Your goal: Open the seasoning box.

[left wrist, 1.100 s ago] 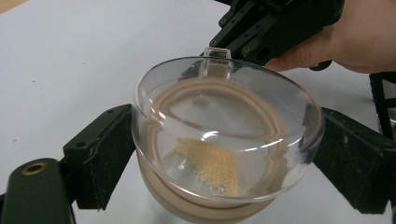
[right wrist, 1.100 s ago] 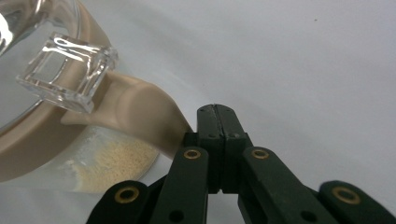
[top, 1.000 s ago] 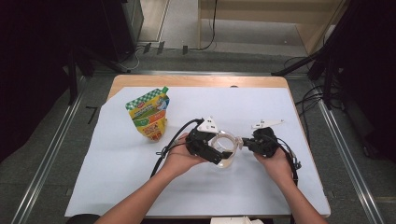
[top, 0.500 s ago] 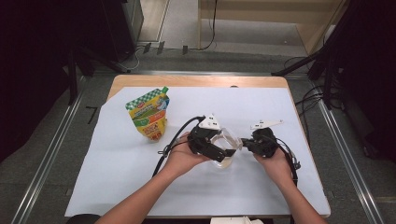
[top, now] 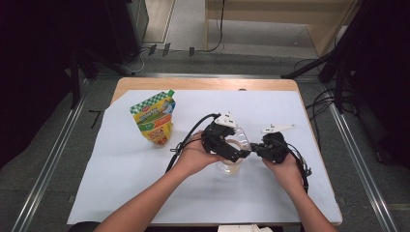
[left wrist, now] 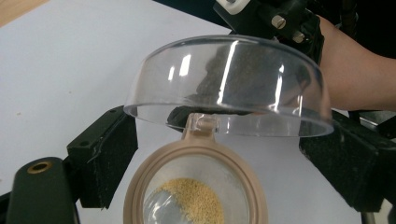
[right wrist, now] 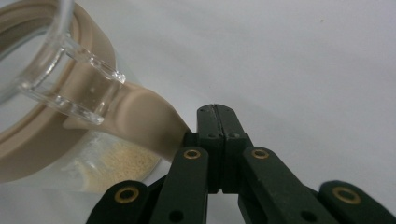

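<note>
The left gripper (left wrist: pixel 219 140) holds a clear, round plastic lid (left wrist: pixel 229 84) by its rim. Just under it, mid-table, stands a glass jar (left wrist: pixel 196 186) with a smooth tan ring and tiny yellow grains. The right gripper (right wrist: pixel 215 112) is pressed closed beside the ring's tab (right wrist: pixel 144 121).

- Wide bare white cover (top: pixel 290 111) behind and right of the jar (top: pixel 231 166).
- Far left blocked by the pouch (top: pixel 154 121).
- Lifted clear lid (left wrist: pixel 229 84) standing over the jar mouth.
</note>
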Demonstrator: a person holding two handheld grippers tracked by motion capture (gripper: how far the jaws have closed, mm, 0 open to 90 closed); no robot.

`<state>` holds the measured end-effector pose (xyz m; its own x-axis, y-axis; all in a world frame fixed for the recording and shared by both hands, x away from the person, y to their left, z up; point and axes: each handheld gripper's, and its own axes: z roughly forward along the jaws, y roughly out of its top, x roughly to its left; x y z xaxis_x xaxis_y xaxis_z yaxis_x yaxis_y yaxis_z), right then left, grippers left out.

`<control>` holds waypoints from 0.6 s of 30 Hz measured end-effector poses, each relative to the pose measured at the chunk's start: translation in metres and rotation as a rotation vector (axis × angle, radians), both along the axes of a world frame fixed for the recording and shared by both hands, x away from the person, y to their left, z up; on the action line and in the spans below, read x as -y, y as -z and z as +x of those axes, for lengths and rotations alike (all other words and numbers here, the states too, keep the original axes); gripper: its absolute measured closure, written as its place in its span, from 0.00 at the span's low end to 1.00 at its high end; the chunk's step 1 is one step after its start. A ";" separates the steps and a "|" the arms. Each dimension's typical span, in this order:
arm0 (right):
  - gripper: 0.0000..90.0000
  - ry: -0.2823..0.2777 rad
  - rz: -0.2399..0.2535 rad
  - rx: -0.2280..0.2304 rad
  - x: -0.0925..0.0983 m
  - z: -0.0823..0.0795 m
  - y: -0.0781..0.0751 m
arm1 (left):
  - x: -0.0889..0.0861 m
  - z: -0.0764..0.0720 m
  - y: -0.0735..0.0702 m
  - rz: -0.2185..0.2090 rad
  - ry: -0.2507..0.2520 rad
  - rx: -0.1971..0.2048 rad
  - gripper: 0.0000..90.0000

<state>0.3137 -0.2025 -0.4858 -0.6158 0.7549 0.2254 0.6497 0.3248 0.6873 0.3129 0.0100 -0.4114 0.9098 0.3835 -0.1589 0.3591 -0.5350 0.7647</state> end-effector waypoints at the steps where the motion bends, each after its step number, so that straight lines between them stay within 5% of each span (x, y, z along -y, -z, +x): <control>1: 1.00 -0.001 0.000 0.003 0.000 0.000 0.000 | 0.001 0.000 0.000 -0.004 0.000 0.002 0.14; 18: 1.00 0.010 0.038 0.011 0.006 0.000 -0.004 | 0.019 0.013 -0.001 -0.028 0.026 -0.029 0.14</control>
<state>0.3133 -0.2085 -0.4814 -0.6105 0.7522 0.2478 0.6454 0.2912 0.7061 0.3256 -0.0093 -0.4106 0.9142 0.3547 -0.1962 0.3679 -0.5229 0.7689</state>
